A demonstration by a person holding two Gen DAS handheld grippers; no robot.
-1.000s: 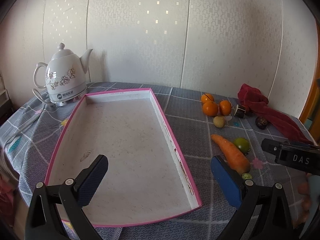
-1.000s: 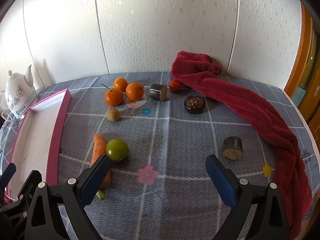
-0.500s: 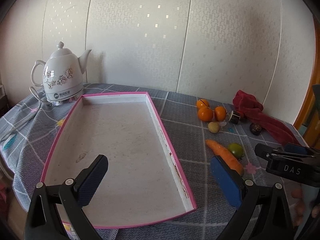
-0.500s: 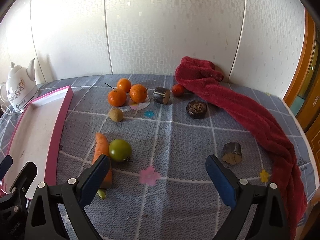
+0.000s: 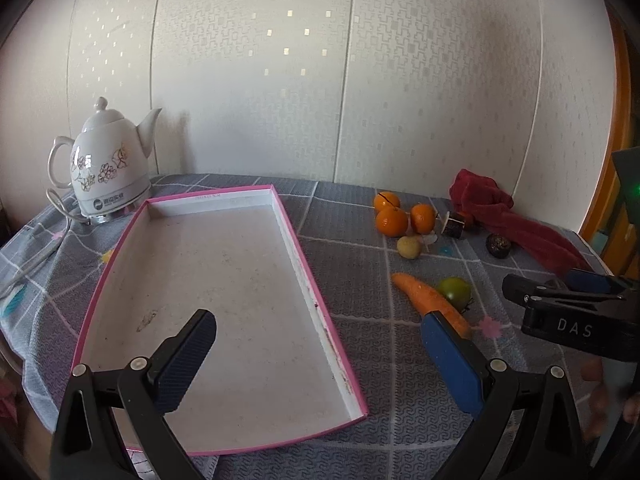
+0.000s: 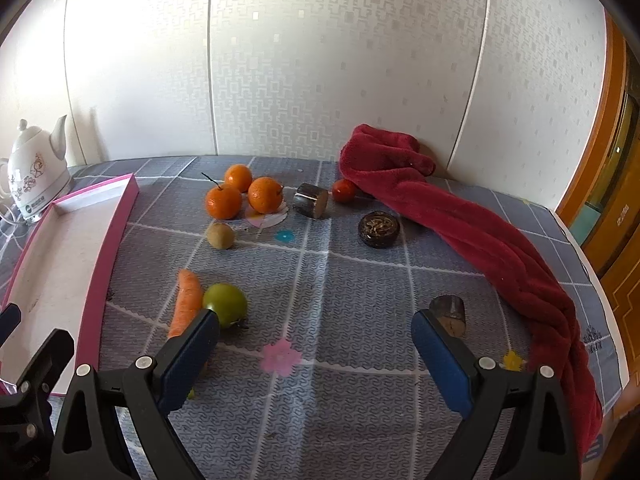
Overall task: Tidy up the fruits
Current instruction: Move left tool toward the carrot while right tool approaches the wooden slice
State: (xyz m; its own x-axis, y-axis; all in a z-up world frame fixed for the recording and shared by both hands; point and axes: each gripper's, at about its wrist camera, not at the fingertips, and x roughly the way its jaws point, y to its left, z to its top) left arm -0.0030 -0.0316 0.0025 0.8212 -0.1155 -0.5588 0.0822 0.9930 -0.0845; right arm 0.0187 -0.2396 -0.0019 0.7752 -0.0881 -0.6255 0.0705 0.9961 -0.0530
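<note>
An empty pink-rimmed tray (image 5: 304, 280) lies on the grey tablecloth; it also shows in the right wrist view (image 6: 120, 216). Three oranges (image 6: 240, 198), a small yellow-brown fruit (image 6: 220, 235), a carrot (image 6: 186, 302), a green tomato (image 6: 225, 305) and a red tomato (image 6: 344, 190) lie to its right. My left gripper (image 5: 320, 356) is open and empty above the tray's near right part. My right gripper (image 6: 316, 356) is open and empty above the cloth, right of the carrot.
A white kettle (image 5: 106, 172) with its cord stands behind the tray. A red towel (image 6: 480, 232) runs along the right side. Two dark cylinders (image 6: 310, 201) (image 6: 450, 314) and a dark round lid (image 6: 378, 229) lie among the fruit.
Both grippers have drawn back and risen a little, so the table looks farther away. Both stay open and empty. Nothing on the table has moved.
</note>
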